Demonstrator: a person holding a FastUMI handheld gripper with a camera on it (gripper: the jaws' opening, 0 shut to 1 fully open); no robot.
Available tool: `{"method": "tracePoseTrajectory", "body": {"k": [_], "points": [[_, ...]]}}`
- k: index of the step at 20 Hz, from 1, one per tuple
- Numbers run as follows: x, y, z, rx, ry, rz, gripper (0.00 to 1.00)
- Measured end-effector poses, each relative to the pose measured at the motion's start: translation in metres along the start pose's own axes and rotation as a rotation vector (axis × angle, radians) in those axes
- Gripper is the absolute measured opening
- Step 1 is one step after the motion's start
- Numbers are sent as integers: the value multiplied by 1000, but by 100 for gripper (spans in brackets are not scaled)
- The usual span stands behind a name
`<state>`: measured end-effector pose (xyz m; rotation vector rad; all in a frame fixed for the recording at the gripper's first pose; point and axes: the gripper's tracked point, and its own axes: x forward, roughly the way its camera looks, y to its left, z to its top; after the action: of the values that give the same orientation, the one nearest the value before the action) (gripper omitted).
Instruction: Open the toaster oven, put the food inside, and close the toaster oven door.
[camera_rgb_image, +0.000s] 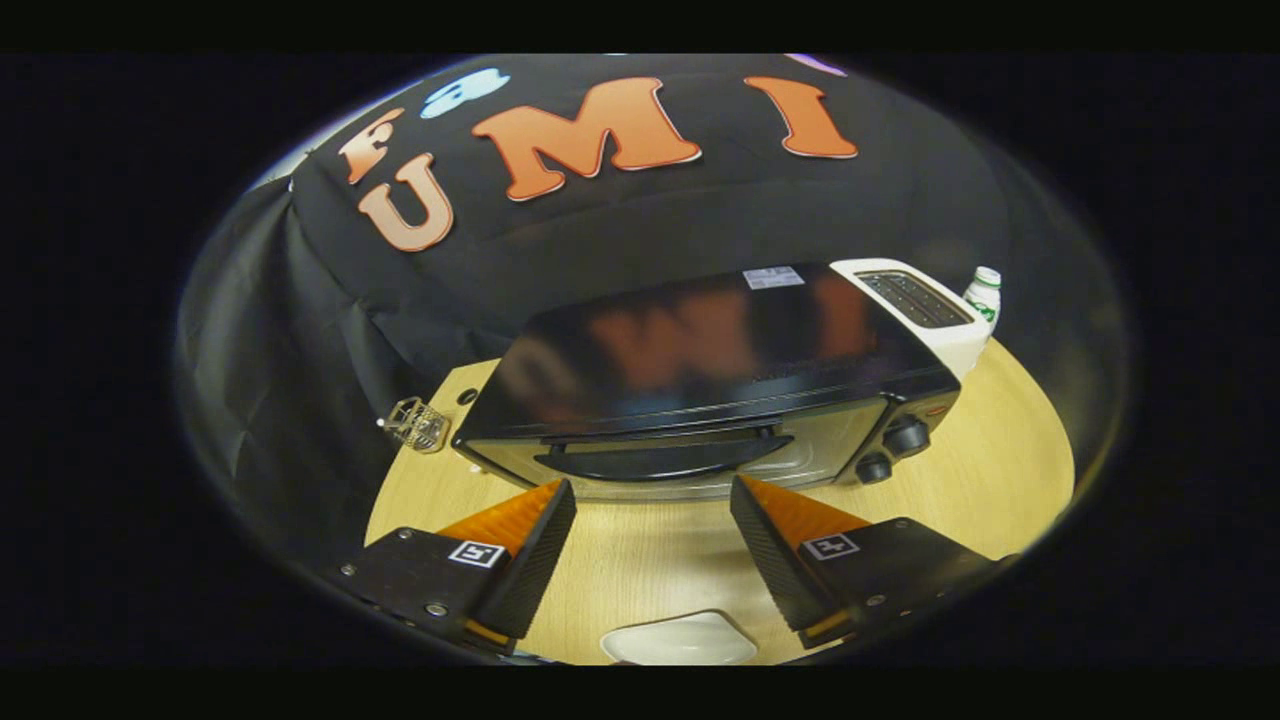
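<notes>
Toaster oven on desk, door shut, just ahead of the spread fingers. Toaster behind its right end, bottle right of that. Wire rack at oven's left. Plate between fingers, nearer.

Closed black toaster oven on table

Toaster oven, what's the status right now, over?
Gripper open, holding nothing. Toaster oven just ahead, door shut, handle untouched. White dish below the fingers. Path clear.

Bare tabletop lies open up to the shut toaster oven.
</notes>
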<state>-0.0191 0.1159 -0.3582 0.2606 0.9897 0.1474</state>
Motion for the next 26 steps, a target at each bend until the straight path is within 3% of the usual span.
{"method": "tracePoseTrajectory", "body": {"k": [14,26], "points": [[-174,-5,137,-166,-567,-23,93],[-289,-8,201,-194,-896,-45,95]]}}
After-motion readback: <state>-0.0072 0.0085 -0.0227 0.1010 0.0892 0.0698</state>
